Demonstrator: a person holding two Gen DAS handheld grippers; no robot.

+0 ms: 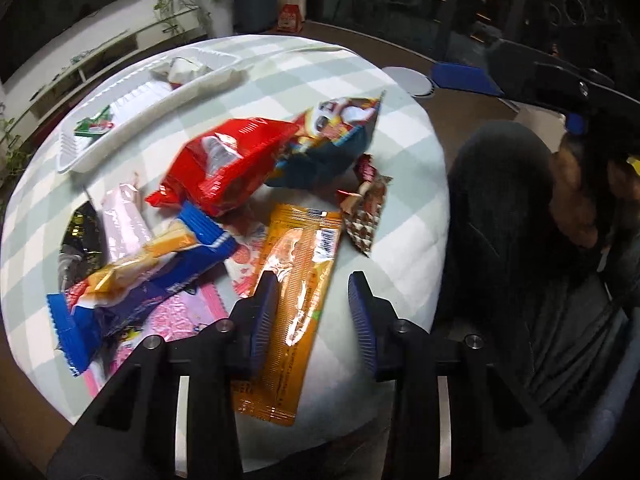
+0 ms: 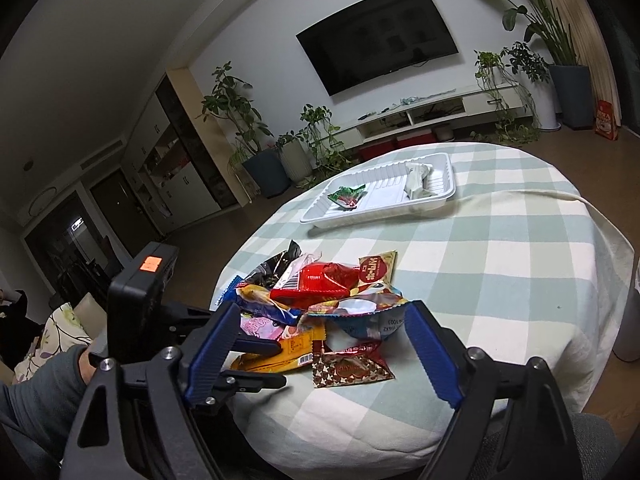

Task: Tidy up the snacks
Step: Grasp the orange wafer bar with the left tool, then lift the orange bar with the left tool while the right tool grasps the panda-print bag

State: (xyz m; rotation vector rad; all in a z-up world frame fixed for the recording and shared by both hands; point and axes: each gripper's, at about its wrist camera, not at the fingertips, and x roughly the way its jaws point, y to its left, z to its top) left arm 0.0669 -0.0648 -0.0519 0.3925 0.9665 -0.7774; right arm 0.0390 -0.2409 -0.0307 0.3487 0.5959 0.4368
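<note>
A pile of snack packets lies on the checked tablecloth. In the left wrist view my left gripper is open, its jaws either side of a long orange packet. Beside it lie a red bag, a blue packet and a brown star-patterned packet. In the right wrist view my right gripper is open above the near side of the pile, over the star-patterned packet. The left gripper's fingers reach the orange packet. A white tray holds a green packet and a white one.
The tray stands at the table's far side. The table's rounded edge drops off by the person's dark sleeve. A TV, potted plants and a low cabinet line the far wall.
</note>
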